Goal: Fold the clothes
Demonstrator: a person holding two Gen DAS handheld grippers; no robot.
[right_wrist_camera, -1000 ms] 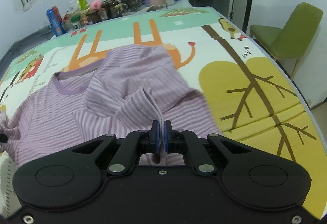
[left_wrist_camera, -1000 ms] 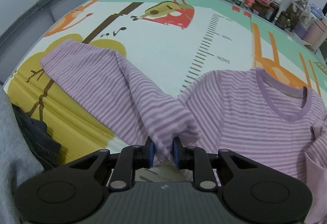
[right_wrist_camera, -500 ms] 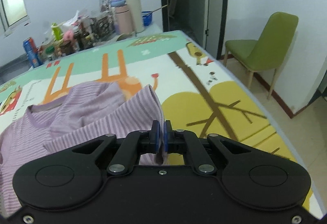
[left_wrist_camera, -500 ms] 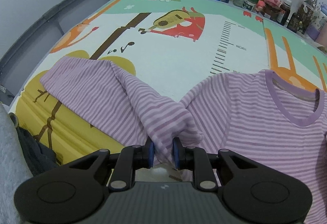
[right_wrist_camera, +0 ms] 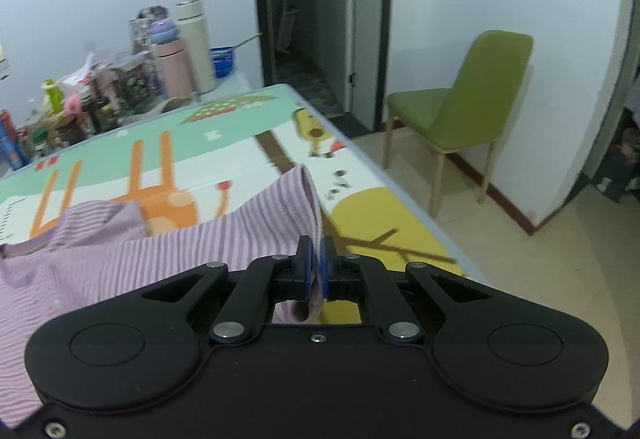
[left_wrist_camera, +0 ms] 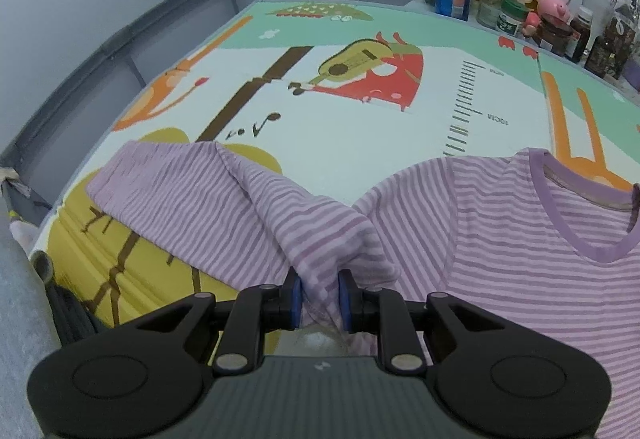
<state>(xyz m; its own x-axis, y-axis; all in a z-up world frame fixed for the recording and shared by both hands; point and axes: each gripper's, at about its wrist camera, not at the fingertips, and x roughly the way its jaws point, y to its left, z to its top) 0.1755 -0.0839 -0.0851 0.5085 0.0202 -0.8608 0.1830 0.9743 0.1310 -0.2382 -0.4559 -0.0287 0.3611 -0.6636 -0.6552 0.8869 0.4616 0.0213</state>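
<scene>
A purple striped long-sleeve shirt (left_wrist_camera: 500,231) lies on the cartoon play mat (left_wrist_camera: 360,119), collar toward the far right. My left gripper (left_wrist_camera: 319,293) is shut on a bunched fold of it near the left sleeve (left_wrist_camera: 192,191), which trails out to the left over the mat. In the right wrist view my right gripper (right_wrist_camera: 316,267) is shut on a thin edge of the shirt (right_wrist_camera: 168,251), lifted so the cloth (right_wrist_camera: 296,195) stretches up from the mat (right_wrist_camera: 240,155) near its right edge.
Cans, jars and bottles (left_wrist_camera: 520,7) crowd the far end of the table, with flasks (right_wrist_camera: 180,51) among them. A grey rail (left_wrist_camera: 120,51) borders the left side. A green chair (right_wrist_camera: 472,107) stands on the floor to the right, beside a dark doorway (right_wrist_camera: 312,19).
My right gripper has swung right and upward with the shirt edge, from over the shirt to the mat's right edge. My left gripper has drawn its fold sideways; the sleeve lies flatter.
</scene>
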